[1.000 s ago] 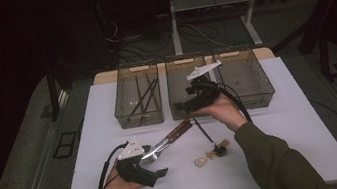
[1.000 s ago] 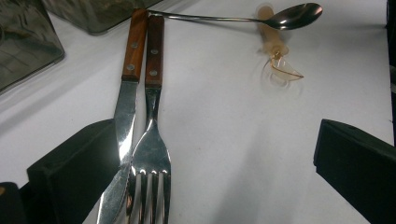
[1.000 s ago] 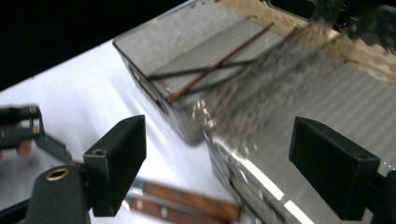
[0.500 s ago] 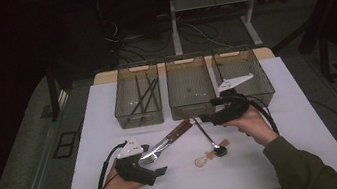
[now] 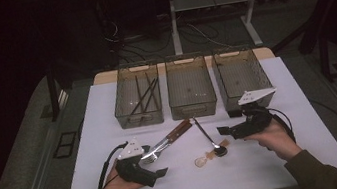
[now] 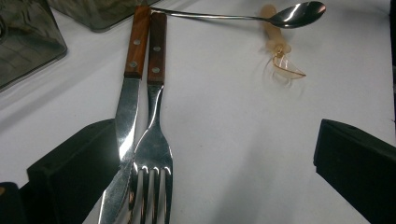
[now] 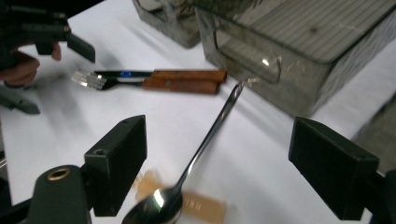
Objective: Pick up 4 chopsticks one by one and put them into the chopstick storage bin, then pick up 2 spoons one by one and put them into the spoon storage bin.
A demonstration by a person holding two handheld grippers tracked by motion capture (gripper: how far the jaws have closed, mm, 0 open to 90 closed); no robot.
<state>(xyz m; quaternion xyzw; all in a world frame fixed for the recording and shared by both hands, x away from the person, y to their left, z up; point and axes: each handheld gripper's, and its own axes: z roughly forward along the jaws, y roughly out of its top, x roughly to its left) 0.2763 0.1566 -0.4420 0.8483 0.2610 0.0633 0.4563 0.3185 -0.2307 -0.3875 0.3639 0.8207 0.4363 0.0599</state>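
Polished steel, the spoon [image 7: 196, 154] near the table's [image 5: 317, 153] front edge looks slippery, so the wide-open, empty right gripper [image 7: 217, 172] should take its thin handle.

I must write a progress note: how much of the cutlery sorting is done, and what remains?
Done: dark sticks lie in the left bin. In hand: the right hand-held gripper, open, is aimed at the spoon; nothing is held yet. The left hand-held gripper is open beside the knife and fork. Left: spoon, plastic spoon, knife and fork are still on the table; the middle bin looks nearly empty.
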